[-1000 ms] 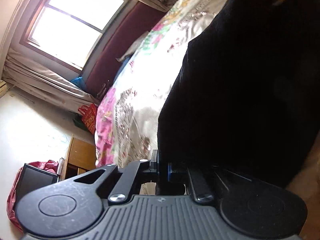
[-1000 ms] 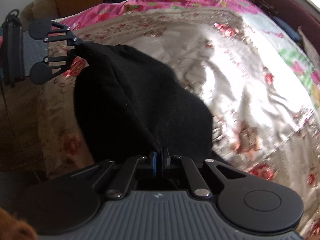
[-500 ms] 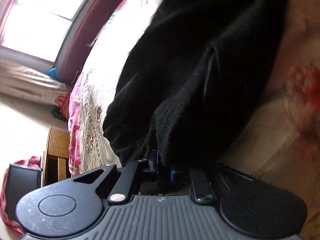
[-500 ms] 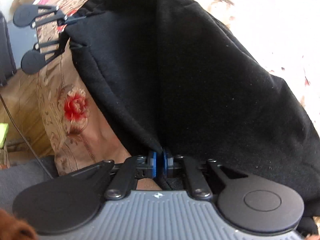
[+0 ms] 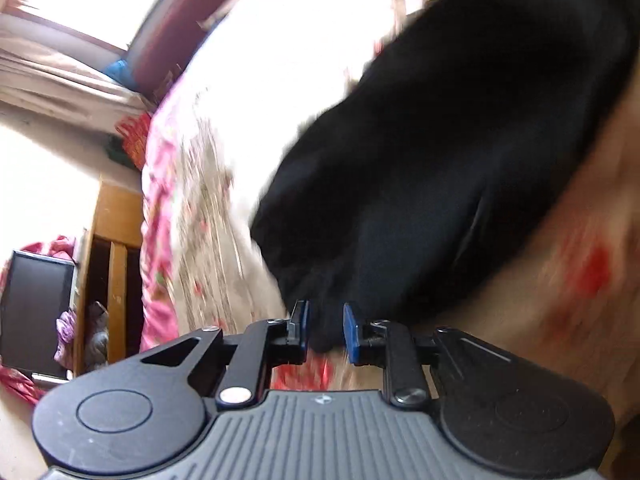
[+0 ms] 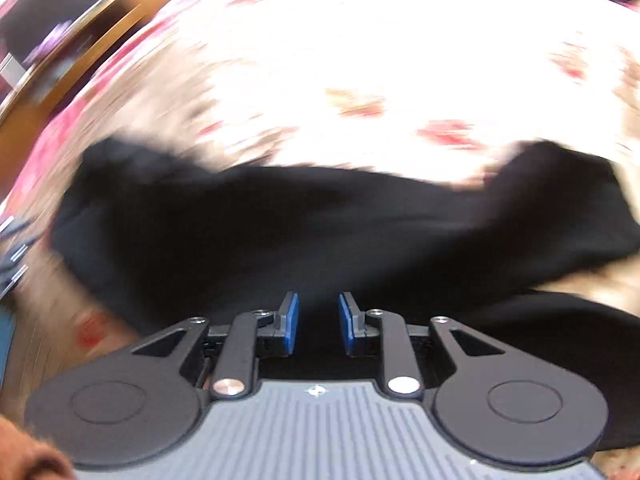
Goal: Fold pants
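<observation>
While the jaws of the left gripper [image 5: 325,326] are opening, a dark tip of the black pants [image 5: 440,152] sits in the gap between its blue pads [image 5: 351,334], which stand apart from the cloth. Ahead of those fingers the pants run up and to the right as one long band, thick, soft and matte, a seam showing near the right pad. The right gripper [image 6: 318,322] is opening too, its pads [image 6: 291,322] spread over black cloth without pressing it. Beyond them the pants [image 6: 320,232] lie crosswise, left to right, bunched at both ends, on the floral bedspread [image 6: 400,60], blurred and sunlit.
</observation>
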The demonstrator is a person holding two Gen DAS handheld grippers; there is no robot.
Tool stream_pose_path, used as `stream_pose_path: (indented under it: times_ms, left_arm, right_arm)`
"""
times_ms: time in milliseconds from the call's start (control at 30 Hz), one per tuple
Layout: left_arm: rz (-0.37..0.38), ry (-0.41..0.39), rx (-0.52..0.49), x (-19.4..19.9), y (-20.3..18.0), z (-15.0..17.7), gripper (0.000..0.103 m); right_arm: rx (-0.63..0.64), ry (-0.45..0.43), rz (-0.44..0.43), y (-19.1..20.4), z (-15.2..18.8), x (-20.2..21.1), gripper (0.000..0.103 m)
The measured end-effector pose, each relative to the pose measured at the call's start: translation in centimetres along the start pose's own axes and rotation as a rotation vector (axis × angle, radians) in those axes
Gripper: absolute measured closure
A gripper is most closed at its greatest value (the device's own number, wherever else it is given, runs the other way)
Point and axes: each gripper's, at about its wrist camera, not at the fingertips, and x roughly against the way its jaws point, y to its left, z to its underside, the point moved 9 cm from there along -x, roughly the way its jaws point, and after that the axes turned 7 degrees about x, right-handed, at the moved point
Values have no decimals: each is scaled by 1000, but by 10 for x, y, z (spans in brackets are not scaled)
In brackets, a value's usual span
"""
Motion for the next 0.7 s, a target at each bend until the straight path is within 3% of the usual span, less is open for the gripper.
stream_pose_path:
  times_ms: [100,233,300,400,567,700]
  left_arm:
    - [31,-100,-19,27,-50,-63,63]
    - [151,-239,-31,54,-139,-143,61]
    - [214,-290,16,60,-168,-177,61]
    - [302,-328,48,49,-196,-211,60]
    - [363,-318,55,33,-215,-234,60]
    - [350,-321,24,25,-223,-238,60]
  right_arm:
    - [-137,-70,68,-84,6,5,77]
    - [-377,-144,118,-184,18,15,77]
    - [-518,-190,106,-220,24,13,77]
    - [-693,-258,49,-249,33,1,75]
    - [-824,-324,-14,-262,36,-23,73]
    - [-895,-412,-55,-271,29,-22,73]
